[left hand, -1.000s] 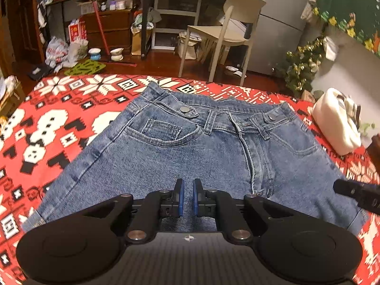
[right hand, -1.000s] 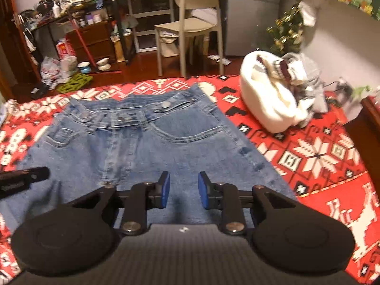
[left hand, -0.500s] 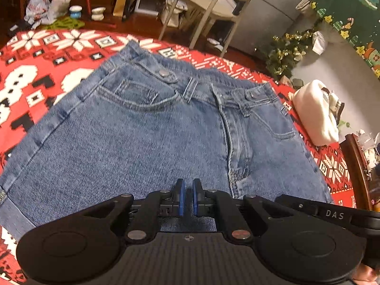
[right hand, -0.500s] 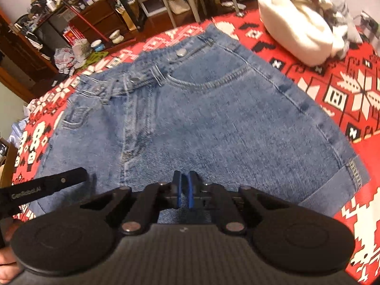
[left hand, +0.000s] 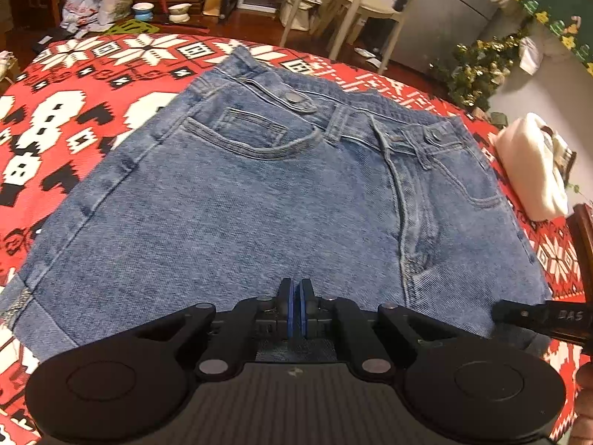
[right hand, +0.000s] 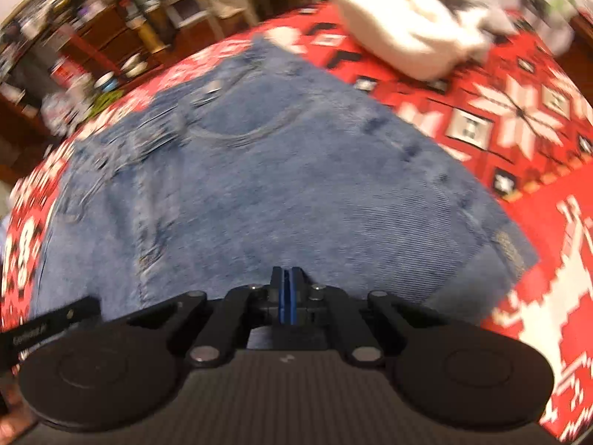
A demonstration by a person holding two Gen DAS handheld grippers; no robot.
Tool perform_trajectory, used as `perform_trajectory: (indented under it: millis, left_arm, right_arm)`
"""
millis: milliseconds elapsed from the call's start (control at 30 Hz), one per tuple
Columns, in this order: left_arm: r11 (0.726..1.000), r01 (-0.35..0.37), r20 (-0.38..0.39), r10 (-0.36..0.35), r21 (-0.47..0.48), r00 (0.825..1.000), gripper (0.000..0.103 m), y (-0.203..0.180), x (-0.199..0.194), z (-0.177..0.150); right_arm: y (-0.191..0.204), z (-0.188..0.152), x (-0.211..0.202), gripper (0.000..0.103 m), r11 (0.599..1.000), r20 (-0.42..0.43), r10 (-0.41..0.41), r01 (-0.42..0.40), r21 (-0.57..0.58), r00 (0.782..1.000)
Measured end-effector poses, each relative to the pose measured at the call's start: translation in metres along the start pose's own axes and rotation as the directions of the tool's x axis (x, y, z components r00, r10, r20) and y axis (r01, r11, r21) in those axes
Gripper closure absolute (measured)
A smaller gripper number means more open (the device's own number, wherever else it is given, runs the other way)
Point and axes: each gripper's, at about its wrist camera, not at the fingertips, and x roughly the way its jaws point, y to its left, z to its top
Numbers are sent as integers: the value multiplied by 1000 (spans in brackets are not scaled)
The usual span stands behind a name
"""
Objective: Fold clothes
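Denim shorts [left hand: 259, 200] lie flat mid-blanket [left hand: 74, 118], waistband toward its far edge, a white garment pile [left hand: 530, 170] beside them. Left gripper [left hand: 295, 309] and right gripper [right hand: 287, 296] each pinch the near hem.

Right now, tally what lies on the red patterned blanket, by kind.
Denim shorts: 1
White garment bundle: 1
Total: 2

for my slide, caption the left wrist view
Shut left gripper low over denim shorts spread flat on a red patterned blanket.
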Motion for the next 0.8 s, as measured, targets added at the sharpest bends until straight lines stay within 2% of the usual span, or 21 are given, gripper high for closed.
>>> perform_trajectory:
  millis: [67, 133, 300, 467, 533, 667, 800]
  left_arm:
    - [1000, -18, 5, 18, -11, 1000, 99, 2, -1, 1]
    - [999, -41, 11, 41, -22, 999, 99, 5, -2, 2]
    - [993, -96, 25, 97, -62, 995, 99, 13, -6, 6]
    - [987, -114, 50, 121, -116, 991, 99, 23, -11, 11]
    - [988, -93, 60, 101, -120, 993, 98, 24, -13, 11]
    - [995, 1, 72, 6, -100, 997, 98, 19, -17, 10]
    - [999, 31, 89, -27, -41, 996, 98, 5, -17, 6]
  right_arm:
    - [-13, 5, -2, 103, 998, -4, 9, -9, 62, 1000]
    - [-23, 8, -5, 103, 995, 12, -40, 39, 91, 999]
    - [-48, 14, -9, 102, 979, 12, -85, 82, 188, 996]
    - [-60, 18, -14, 98, 968, 30, -64, 55, 243, 997]
    - [-55, 19, -14, 98, 973, 43, -43, 33, 226, 998]
    - [-35, 16, -16, 97, 987, 62, 20, -30, 158, 998]
    - [-18, 11, -12, 96, 995, 75, 6, -13, 96, 997]
